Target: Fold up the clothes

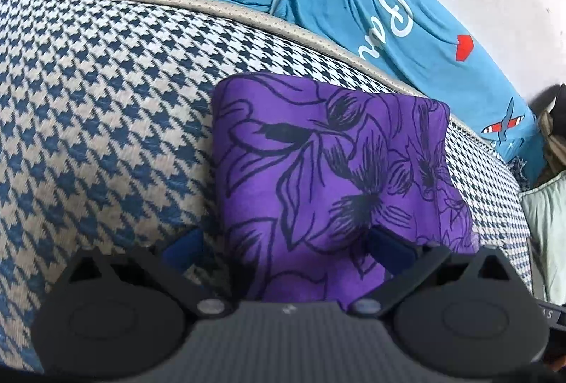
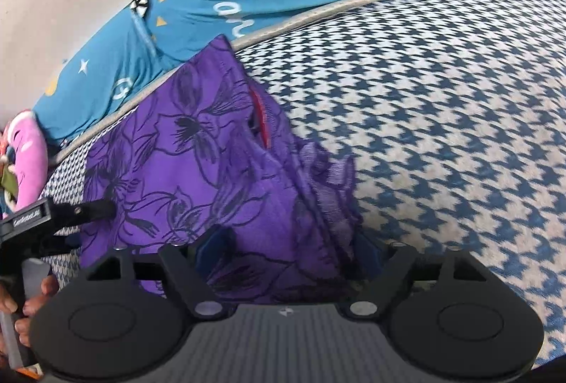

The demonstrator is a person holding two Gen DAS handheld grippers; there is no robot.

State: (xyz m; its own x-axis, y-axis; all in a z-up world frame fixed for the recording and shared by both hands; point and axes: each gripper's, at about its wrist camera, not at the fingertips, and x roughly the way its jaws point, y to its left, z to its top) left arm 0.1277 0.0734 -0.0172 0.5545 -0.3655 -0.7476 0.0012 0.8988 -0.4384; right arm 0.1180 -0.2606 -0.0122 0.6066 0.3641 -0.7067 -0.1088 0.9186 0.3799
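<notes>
A: Purple cloth with dark flower outlines, that's the folded garment (image 1: 332, 177) in the left wrist view. It lies on the houndstooth mattress (image 1: 106, 107), its far edge close to the mattress's beige piped edge.

B: What is hard to make out there?

A: The garment's near end runs under the left gripper (image 1: 286, 246) body and is cut off. One blue finger (image 1: 184, 250) rests beside the cloth on the mattress; the other presses into the purple fabric. The fingers stand wide apart, with the garment's left part between them. I cannot tell whether they pinch anything.

B: And beyond the mattress?

A: A teal printed sheet (image 1: 389, 29) with white lettering, against a pale wall.

B: The right wrist view?

A: The same garment (image 2: 198, 163), here bunched, with a thin red strip showing in a fold. Its near part lies between the right gripper's (image 2: 290, 250) blue fingers (image 2: 212, 246), which are wide too; the far finger is mostly buried behind gathered fabric. Whether they grip is unclear.

B: At the left edge?

A: The left gripper's black tip reaches the cloth's edge, a hand (image 2: 24, 305) on its handle, partly cropped. A pink object (image 2: 28, 153) lies near the mattress's far corner, blurred.
</notes>
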